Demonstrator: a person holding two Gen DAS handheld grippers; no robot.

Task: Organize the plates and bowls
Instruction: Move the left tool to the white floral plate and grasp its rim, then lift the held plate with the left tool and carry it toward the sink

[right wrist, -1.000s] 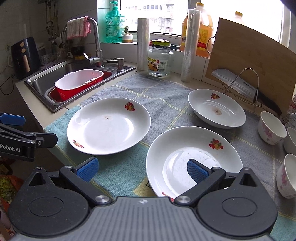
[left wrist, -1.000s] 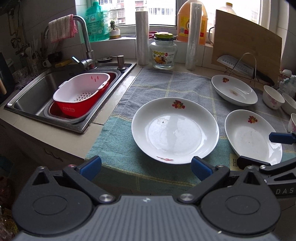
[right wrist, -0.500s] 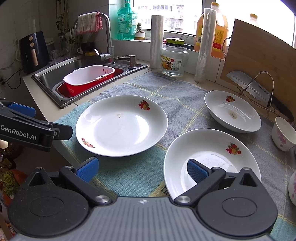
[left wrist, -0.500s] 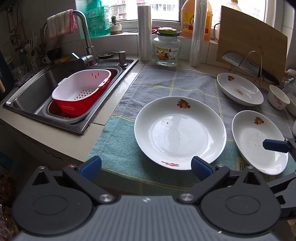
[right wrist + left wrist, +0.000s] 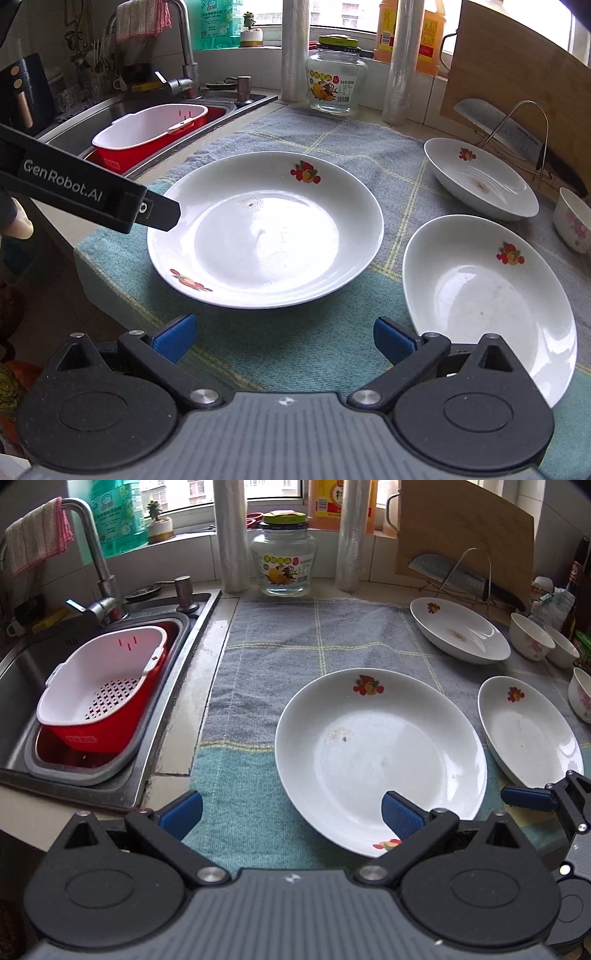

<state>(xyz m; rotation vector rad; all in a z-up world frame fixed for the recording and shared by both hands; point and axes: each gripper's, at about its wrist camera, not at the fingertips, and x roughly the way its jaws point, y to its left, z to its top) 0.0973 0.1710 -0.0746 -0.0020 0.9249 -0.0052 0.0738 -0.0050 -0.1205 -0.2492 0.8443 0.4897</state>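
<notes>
**Both grippers empty over the plates**

Left gripper (image 5: 291, 812): jaws apart at the large plate's (image 5: 376, 753) near rim, by the towel's (image 5: 273, 635) front edge. Right gripper (image 5: 284, 338): jaws apart, holding nothing, beside the smaller plate (image 5: 487, 295).

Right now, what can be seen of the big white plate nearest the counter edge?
The big white plate is round and shallow, glossy like glazed ceramic, with a fruit print near its far rim and another near its close rim. It lies flat and upright on the checked cloth, empty but for a few small specks inside. Nothing grips it: the left gripper hangs open at its near rim, and the smaller plate beside it stays apart.
</notes>
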